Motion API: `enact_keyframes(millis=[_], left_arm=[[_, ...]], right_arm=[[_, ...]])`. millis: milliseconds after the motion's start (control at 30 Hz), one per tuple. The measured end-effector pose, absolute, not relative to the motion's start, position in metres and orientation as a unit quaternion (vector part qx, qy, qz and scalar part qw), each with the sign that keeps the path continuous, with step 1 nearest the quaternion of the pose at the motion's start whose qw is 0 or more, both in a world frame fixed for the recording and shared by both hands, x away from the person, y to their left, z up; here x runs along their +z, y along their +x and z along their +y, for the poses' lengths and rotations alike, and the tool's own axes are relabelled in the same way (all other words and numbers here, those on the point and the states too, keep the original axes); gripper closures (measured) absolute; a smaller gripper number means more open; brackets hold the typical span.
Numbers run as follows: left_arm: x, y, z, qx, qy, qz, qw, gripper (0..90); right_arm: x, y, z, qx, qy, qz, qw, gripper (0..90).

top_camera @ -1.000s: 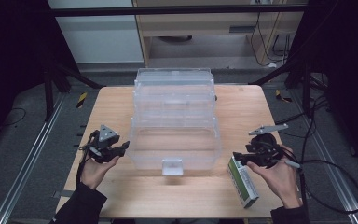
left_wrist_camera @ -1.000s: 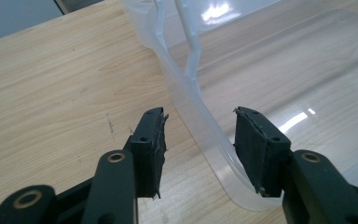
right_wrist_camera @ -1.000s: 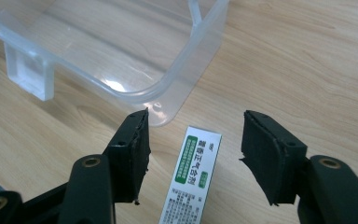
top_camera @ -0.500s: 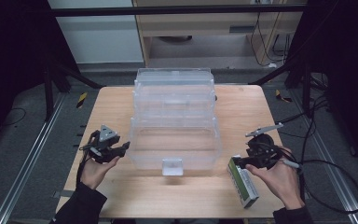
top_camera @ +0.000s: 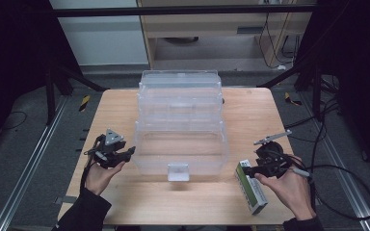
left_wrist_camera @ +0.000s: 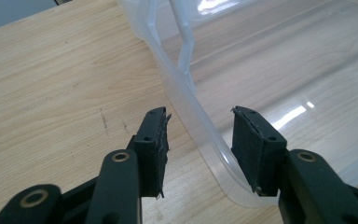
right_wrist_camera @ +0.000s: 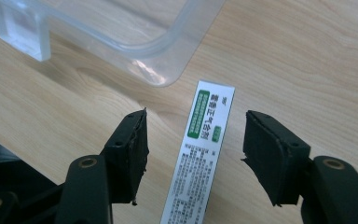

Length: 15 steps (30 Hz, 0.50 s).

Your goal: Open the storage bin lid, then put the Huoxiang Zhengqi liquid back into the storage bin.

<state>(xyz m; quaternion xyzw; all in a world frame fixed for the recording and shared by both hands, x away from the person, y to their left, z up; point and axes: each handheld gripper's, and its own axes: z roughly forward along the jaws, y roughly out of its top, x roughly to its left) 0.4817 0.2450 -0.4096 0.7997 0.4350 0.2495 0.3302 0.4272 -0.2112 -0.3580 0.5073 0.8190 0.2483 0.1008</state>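
A clear stepped plastic container [top_camera: 180,120] stands in the middle of the wooden table [top_camera: 101,110]. My left gripper [top_camera: 127,154] sits at its front left corner. In the left gripper view its open jaws [left_wrist_camera: 200,114] straddle the container's rim [left_wrist_camera: 186,93] without pressing it, and they have just been closing a little. A white and green box [top_camera: 253,192] lies flat near the front right. My right gripper [top_camera: 251,169] hovers over the box's far end, its jaws [right_wrist_camera: 196,119] open with the box [right_wrist_camera: 200,154] between them and gaps on both sides; they too have closed slightly.
A small clear tab [top_camera: 178,171] juts from the container's front wall, also seen in the right gripper view as the tab [right_wrist_camera: 25,32]. Cables [top_camera: 327,168] trail off the table's right edge. Dark frame legs stand at both back corners.
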Motion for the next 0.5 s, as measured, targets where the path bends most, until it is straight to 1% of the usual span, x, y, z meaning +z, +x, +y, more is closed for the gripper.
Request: enact_keyframes(millis=[500], left_arm=[[-0.411, 0.482, 0.244, 0.247, 0.803, 0.433, 0.328, 53.7]], right_arm=[[-0.37, 0.426, -0.21, 0.22, 0.517, 0.824, 0.076, 44.0]])
